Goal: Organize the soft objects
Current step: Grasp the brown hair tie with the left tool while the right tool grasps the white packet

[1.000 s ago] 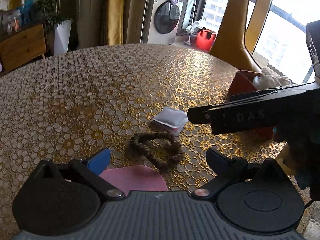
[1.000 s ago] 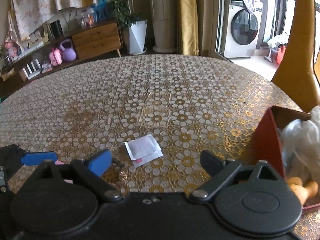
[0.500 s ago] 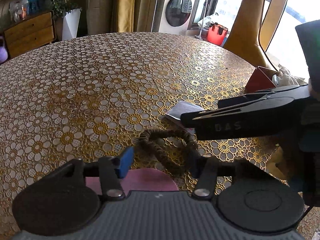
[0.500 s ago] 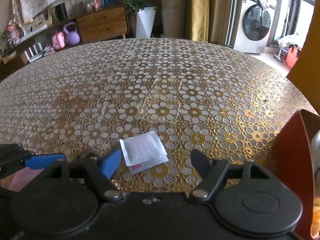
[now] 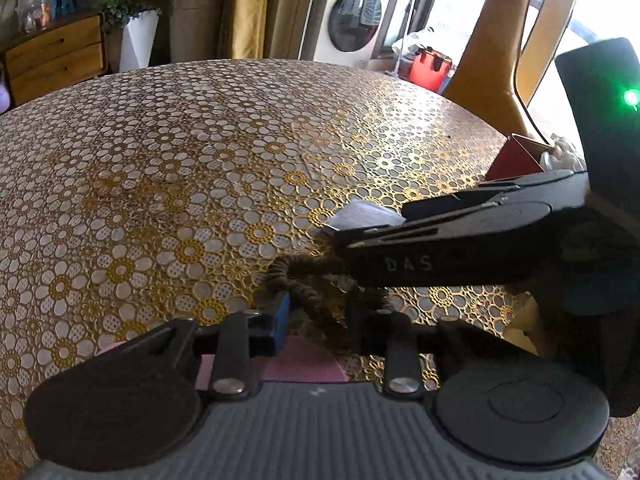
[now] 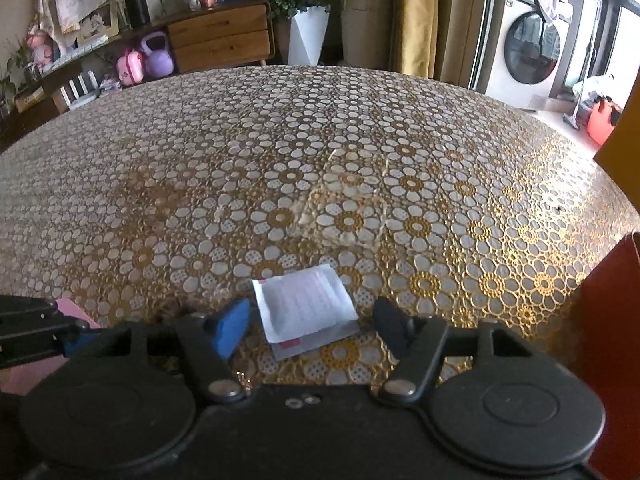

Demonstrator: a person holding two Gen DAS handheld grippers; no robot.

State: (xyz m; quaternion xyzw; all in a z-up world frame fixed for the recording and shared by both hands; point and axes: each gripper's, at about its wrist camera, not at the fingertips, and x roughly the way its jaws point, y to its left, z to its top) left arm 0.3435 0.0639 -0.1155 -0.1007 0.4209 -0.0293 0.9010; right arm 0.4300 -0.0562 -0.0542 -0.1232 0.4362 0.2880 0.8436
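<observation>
A brown braided hair tie (image 5: 310, 300) lies on the gold flower-patterned tablecloth (image 5: 180, 200). My left gripper (image 5: 316, 322) is low over it with one strand between its blue and black pads. The jaws are closing, and a gap still shows beside the strand. A white flat packet (image 6: 304, 304) lies just past the tie. My right gripper (image 6: 310, 326) straddles the packet, its jaws closing, with neither pad touching it. In the left wrist view the right gripper (image 5: 372, 232) reaches in from the right and partly covers the packet (image 5: 360, 214). A pink soft piece (image 5: 304, 364) lies under the left gripper.
A red box (image 5: 516, 158) holding white bagged items (image 5: 560, 152) stands at the right table edge, also visible as a red wall (image 6: 608, 340). A yellow chair back (image 5: 492, 60) rises behind it. One of the left gripper's fingers (image 6: 28, 320) shows beside the pink piece (image 6: 72, 312).
Both grippers have sunk toward the table. The left jaws narrowed from wide open to close around the tie's strand. The right jaws narrowed around the white packet.
</observation>
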